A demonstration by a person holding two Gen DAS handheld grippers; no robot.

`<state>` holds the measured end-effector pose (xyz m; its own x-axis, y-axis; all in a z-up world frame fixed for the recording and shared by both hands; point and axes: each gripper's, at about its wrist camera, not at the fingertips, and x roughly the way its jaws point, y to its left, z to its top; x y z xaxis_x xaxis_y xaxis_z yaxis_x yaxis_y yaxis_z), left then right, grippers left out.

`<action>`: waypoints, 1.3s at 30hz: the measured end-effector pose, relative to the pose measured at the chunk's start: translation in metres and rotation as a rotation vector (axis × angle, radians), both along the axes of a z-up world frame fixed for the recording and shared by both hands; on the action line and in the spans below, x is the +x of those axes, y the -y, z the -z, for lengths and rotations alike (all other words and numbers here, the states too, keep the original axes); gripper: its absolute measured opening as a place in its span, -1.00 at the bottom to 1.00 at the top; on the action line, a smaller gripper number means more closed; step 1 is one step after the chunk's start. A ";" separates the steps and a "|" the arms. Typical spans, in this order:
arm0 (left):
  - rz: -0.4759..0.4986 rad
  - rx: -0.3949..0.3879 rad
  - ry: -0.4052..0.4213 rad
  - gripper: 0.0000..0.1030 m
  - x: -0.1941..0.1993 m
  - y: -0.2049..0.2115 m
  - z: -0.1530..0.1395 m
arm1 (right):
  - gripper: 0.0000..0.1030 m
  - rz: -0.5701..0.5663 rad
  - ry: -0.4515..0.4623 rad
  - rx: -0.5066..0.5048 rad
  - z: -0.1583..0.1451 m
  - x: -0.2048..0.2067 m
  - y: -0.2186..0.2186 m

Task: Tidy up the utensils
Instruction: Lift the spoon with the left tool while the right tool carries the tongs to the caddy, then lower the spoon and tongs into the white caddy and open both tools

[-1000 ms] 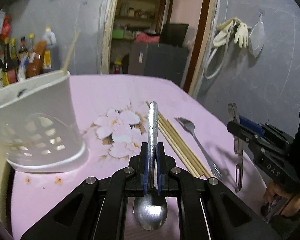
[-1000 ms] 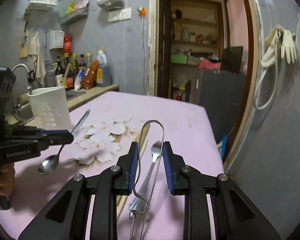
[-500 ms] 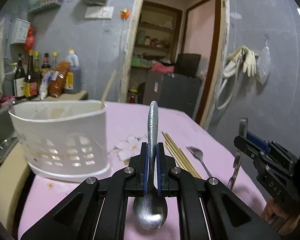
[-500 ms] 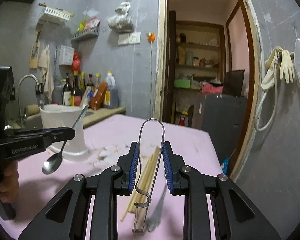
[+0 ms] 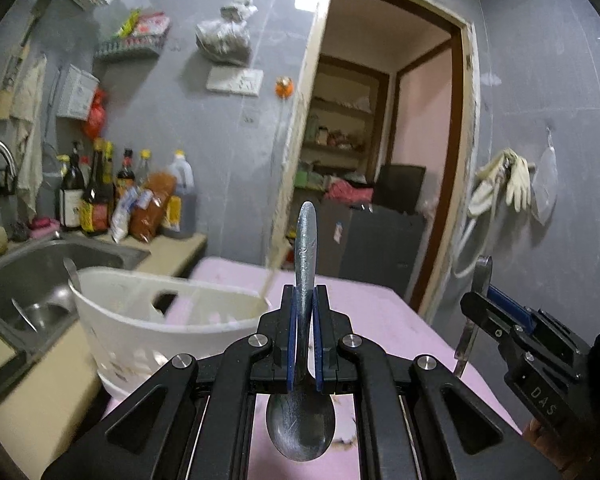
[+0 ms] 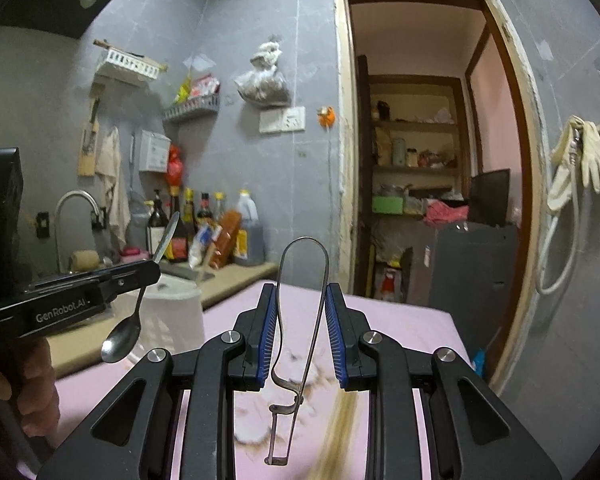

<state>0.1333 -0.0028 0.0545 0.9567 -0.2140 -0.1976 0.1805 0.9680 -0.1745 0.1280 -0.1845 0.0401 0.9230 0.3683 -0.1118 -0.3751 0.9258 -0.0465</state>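
Observation:
My left gripper (image 5: 305, 292) is shut on a steel spoon (image 5: 300, 424), bowl toward the camera and handle pointing forward over the white utensil holder (image 5: 148, 332). A wooden chopstick (image 5: 270, 276) leans inside that holder. My right gripper (image 6: 302, 292) is shut on a wire-handled metal peeler (image 6: 284, 408), loop forward and blade end hanging down. The right wrist view has the left gripper (image 6: 152, 270) at the left with the spoon (image 6: 120, 342), in front of the holder (image 6: 172, 316). The left wrist view has the right gripper (image 5: 476, 304) at the right with the peeler (image 5: 482, 272).
A pink flowered tablecloth (image 5: 380, 320) covers the table. Blurred wooden chopsticks (image 6: 340, 432) lie on it below my right gripper. A steel sink (image 5: 40, 276) and several bottles (image 5: 100, 204) stand left of the holder. A doorway (image 6: 420, 200) opens behind the table.
Both grippers have risen and tilted up, each keeping its utensil. The table with the fork and chopsticks has dropped out of the left view, and the white holder is now closer.

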 end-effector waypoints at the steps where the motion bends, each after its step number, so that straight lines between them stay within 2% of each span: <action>1: -0.013 -0.004 0.014 -0.90 0.001 -0.004 -0.005 | -0.58 -0.015 0.009 0.007 -0.005 0.003 -0.005; 10: -0.133 -0.100 0.071 -0.90 0.023 -0.069 -0.038 | -0.58 -0.145 0.083 0.081 -0.045 0.029 -0.045; 18: -0.258 -0.168 0.079 -0.90 0.047 -0.129 -0.045 | -0.58 -0.254 0.095 0.158 -0.070 0.061 -0.086; 28: -0.294 -0.273 0.009 -0.90 0.079 -0.168 -0.019 | -0.58 -0.304 0.037 0.127 -0.051 0.088 -0.123; 34: -0.315 -0.280 -0.003 -0.90 0.083 -0.166 -0.003 | -0.58 -0.295 0.018 0.096 -0.034 0.095 -0.132; 39: -0.364 -0.235 0.023 -0.90 0.079 -0.152 0.008 | -0.58 -0.287 0.015 0.068 -0.021 0.096 -0.136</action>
